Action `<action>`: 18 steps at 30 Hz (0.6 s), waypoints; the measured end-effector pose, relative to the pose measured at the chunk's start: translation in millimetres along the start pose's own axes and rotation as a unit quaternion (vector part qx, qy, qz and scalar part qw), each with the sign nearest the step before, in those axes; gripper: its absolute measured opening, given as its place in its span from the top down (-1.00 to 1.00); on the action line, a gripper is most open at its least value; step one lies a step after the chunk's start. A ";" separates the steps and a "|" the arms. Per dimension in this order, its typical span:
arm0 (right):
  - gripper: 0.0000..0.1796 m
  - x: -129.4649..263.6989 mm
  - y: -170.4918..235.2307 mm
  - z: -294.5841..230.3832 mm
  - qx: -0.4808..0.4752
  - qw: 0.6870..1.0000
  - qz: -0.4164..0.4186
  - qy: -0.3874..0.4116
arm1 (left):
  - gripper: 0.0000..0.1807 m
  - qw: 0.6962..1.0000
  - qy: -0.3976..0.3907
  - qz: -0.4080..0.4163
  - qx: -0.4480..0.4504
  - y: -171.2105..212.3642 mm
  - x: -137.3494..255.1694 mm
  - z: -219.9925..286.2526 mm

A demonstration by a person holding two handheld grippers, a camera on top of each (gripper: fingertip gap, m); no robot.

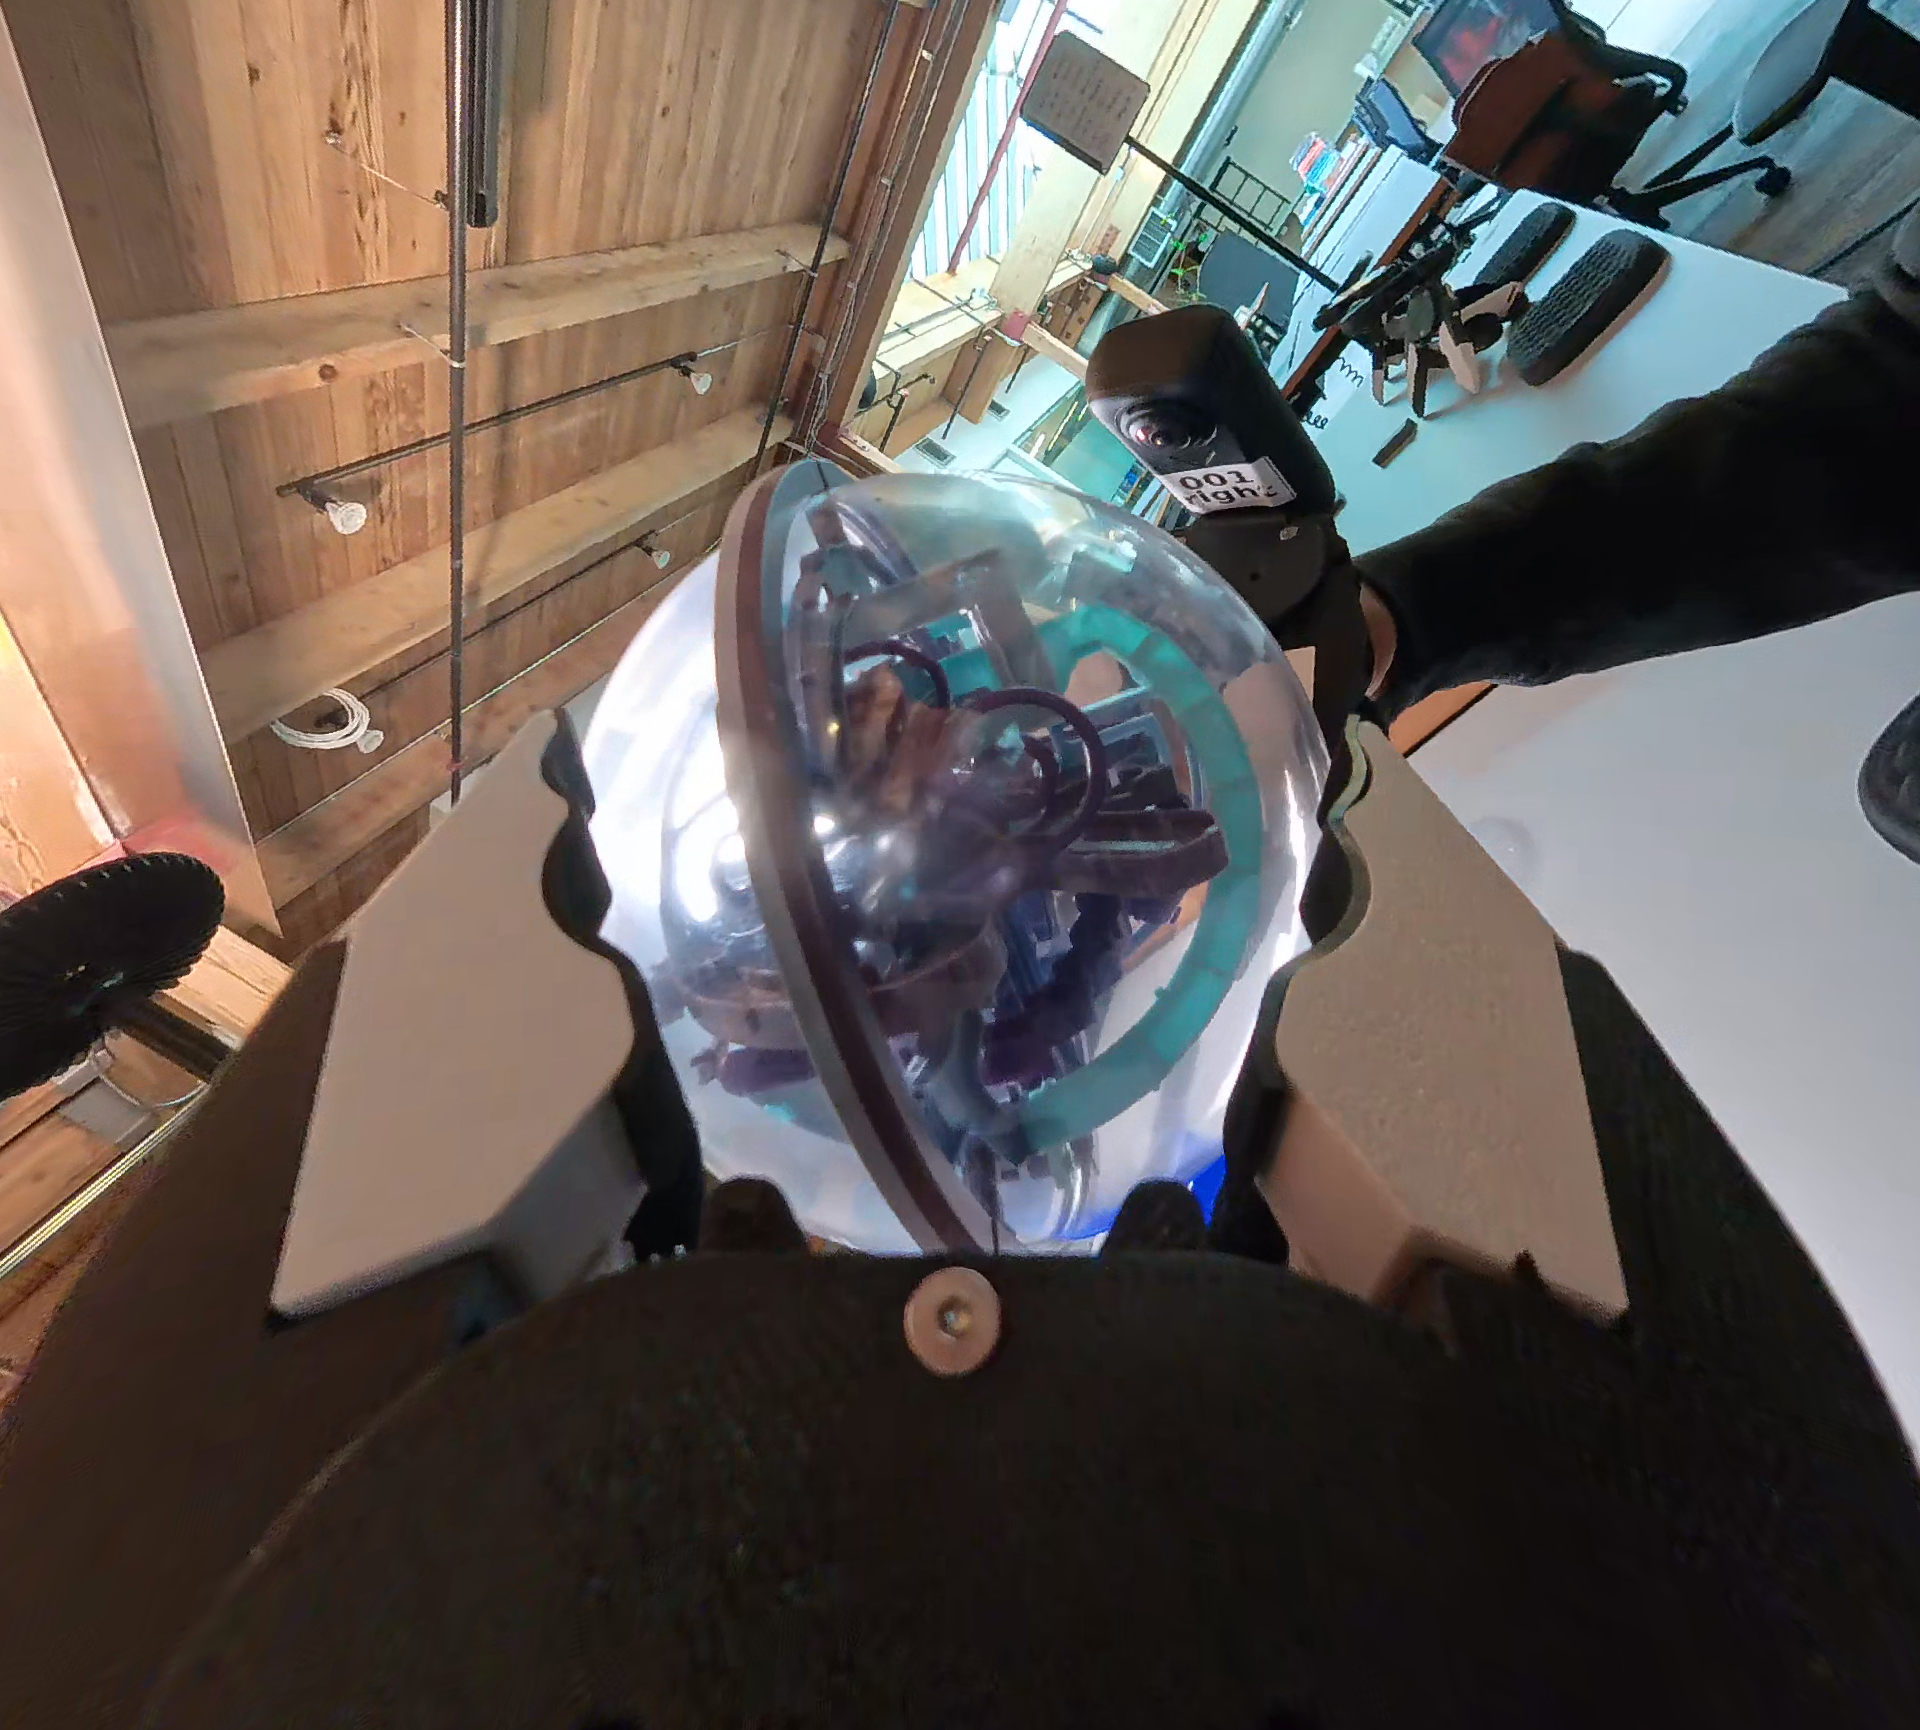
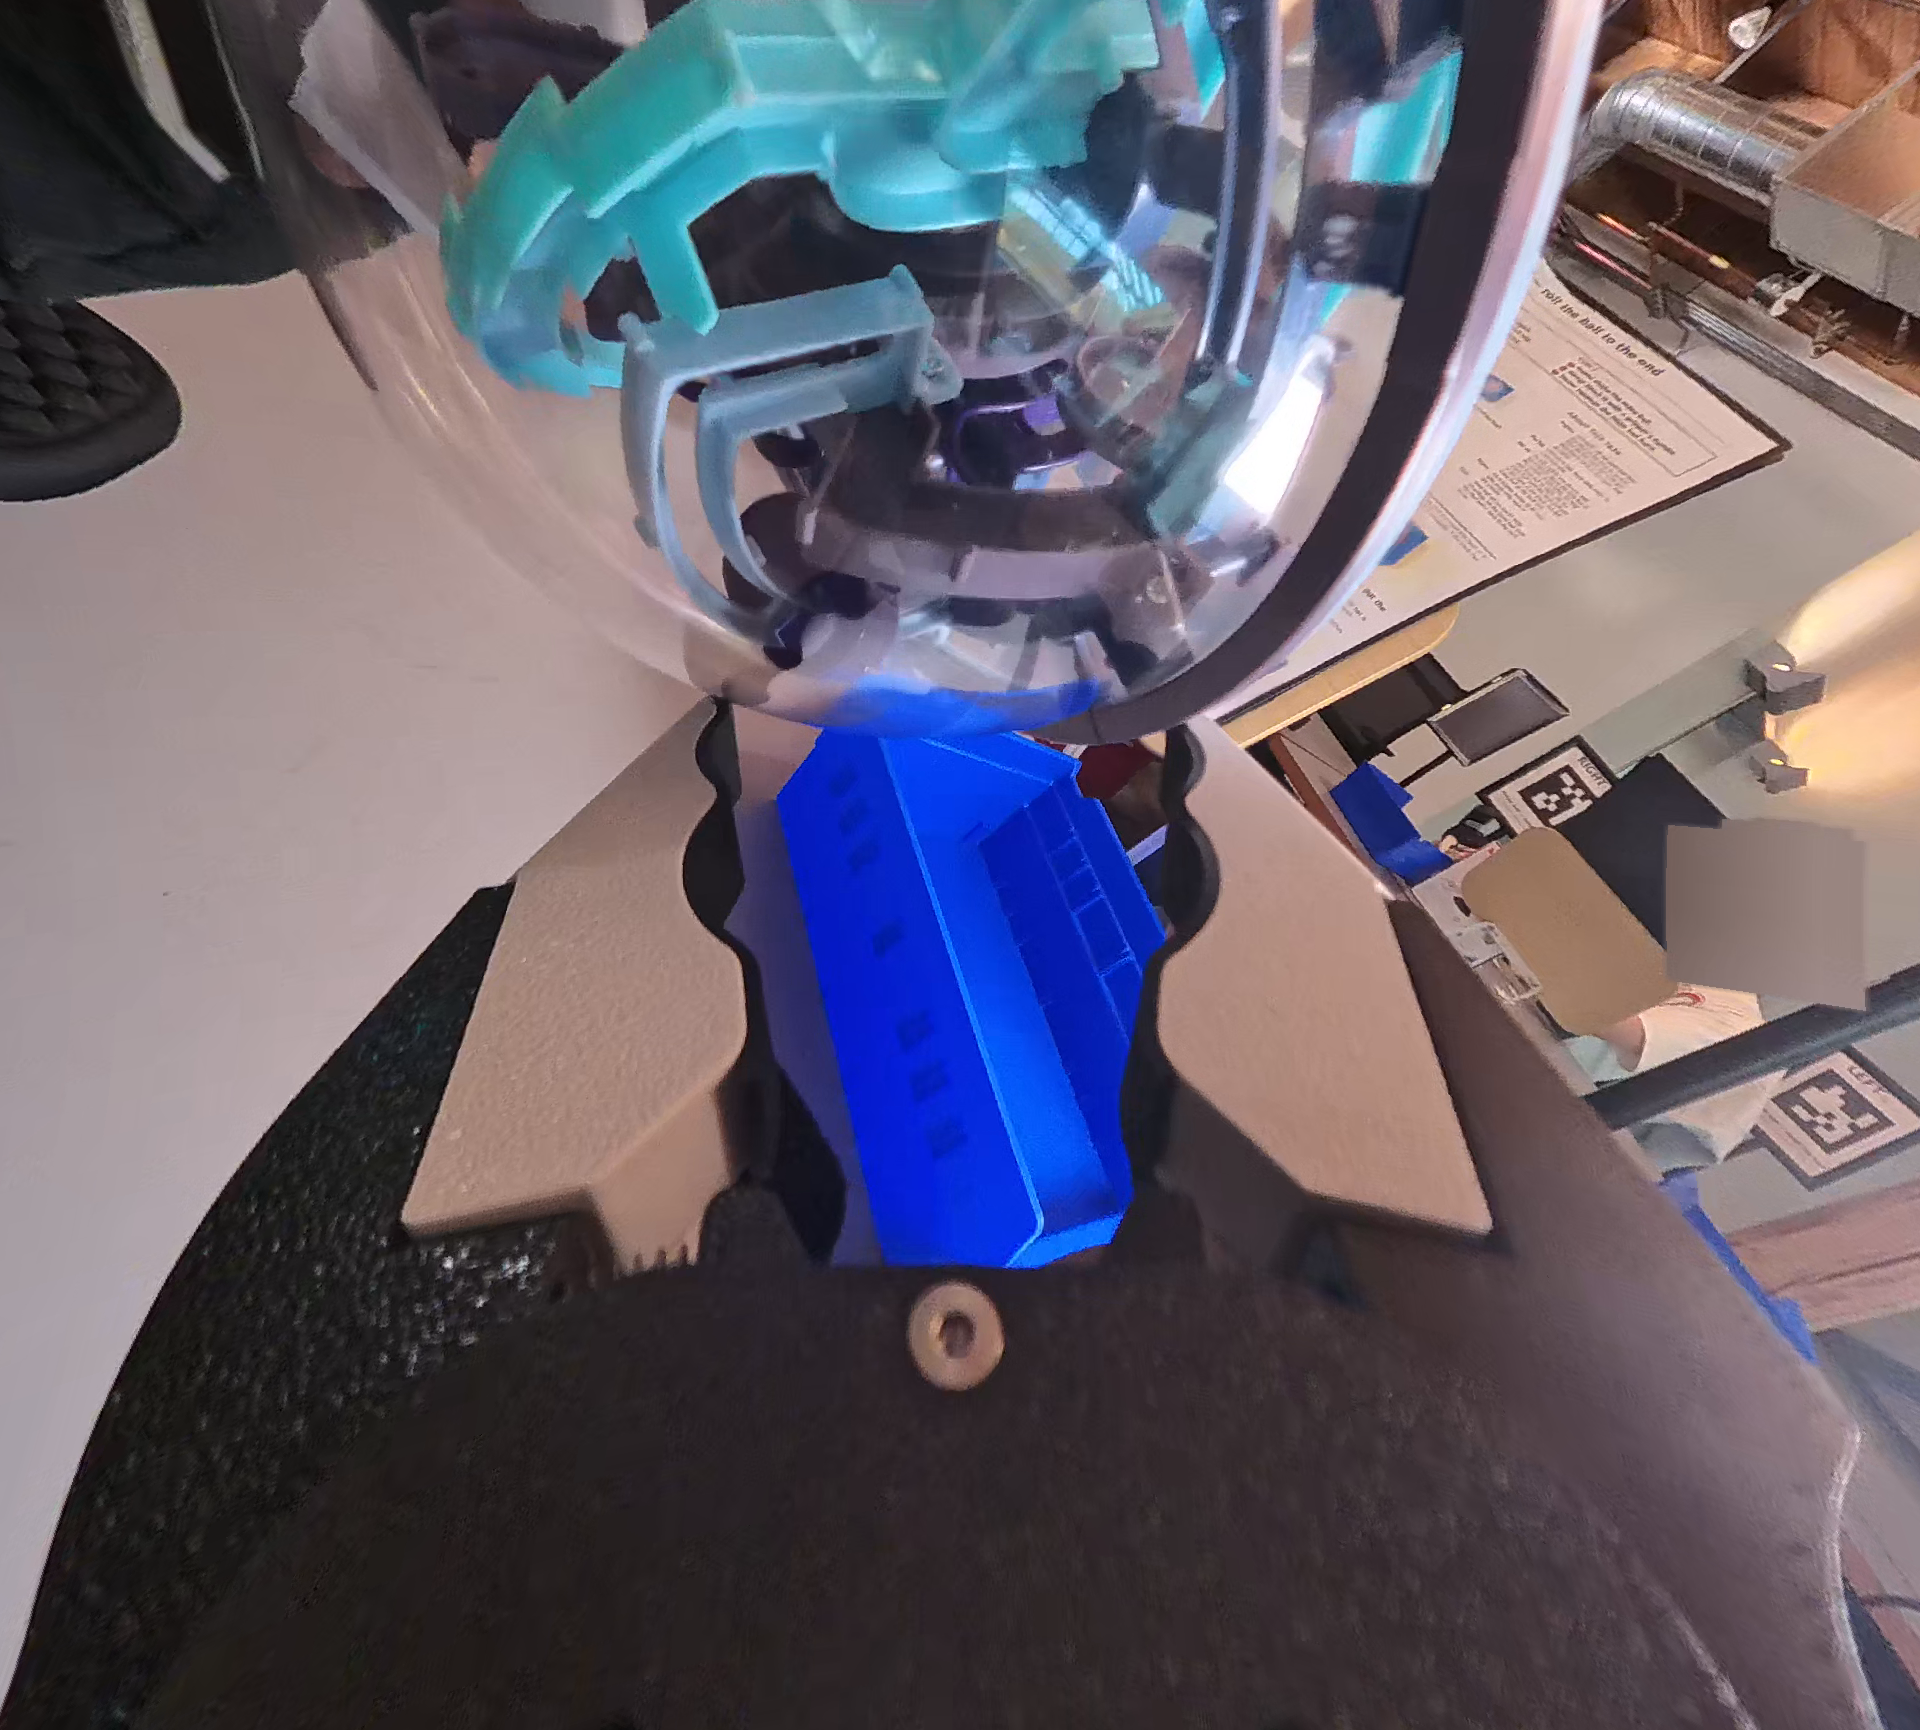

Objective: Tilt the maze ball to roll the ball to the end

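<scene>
The maze ball (image 1: 987, 849) is a clear sphere with teal, purple and brown tracks inside and a dark seam ring. My left gripper (image 1: 956, 740) is shut on it, one grey finger (image 1: 447, 1005) on each side, holding it up in the air, tilted. In the right wrist view the maze ball (image 2: 935, 330) fills the top, its underside just at the tips of my right gripper (image 2: 951, 724). The right gripper's fingers (image 2: 592, 984) stand apart and grip nothing. That gripper (image 1: 1226, 454) also shows behind the ball, held by a dark sleeve (image 1: 1662, 537). I cannot pick out the small ball inside.
A white table (image 2: 260, 745) lies below. A blue bin (image 2: 956, 1005) shows between my right fingers. A black textured pad (image 2: 62, 392) lies on the table, with more such pads (image 1: 1590, 298) farther off. A printed sheet (image 2: 1590, 454) hangs at right. A wooden ceiling (image 1: 520, 226) is above.
</scene>
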State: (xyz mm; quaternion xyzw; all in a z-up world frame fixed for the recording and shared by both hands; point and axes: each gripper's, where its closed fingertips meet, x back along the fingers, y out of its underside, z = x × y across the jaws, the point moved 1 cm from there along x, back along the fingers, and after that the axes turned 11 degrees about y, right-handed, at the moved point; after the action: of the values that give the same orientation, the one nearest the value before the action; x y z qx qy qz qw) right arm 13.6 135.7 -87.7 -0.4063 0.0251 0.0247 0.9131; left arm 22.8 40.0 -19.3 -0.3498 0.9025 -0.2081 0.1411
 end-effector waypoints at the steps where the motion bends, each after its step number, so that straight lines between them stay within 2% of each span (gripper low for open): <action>1: 0.11 0.8 -1.1 0.7 0.001 1.000 0.002 0.001 | -0.51 1.000 -0.003 0.004 0.004 0.0 0.8 -0.8; 8: 0.11 5.8 -10.4 4.5 0.001 1.000 0.017 0.008 | -0.51 0.998 -0.016 0.022 0.060 8.4 11.4 -9.3; 18: 0.10 19.9 -41.6 10.2 -0.083 0.992 0.094 -0.014 | -0.51 0.970 -0.035 0.098 0.221 7.5 20.9 -35.7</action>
State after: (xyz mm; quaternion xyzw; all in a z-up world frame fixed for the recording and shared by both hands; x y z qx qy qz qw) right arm 36.5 115.9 -51.3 -0.4759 0.0477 0.1178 0.8703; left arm -10.8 40.5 6.1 -0.2268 0.8586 -0.3752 0.2657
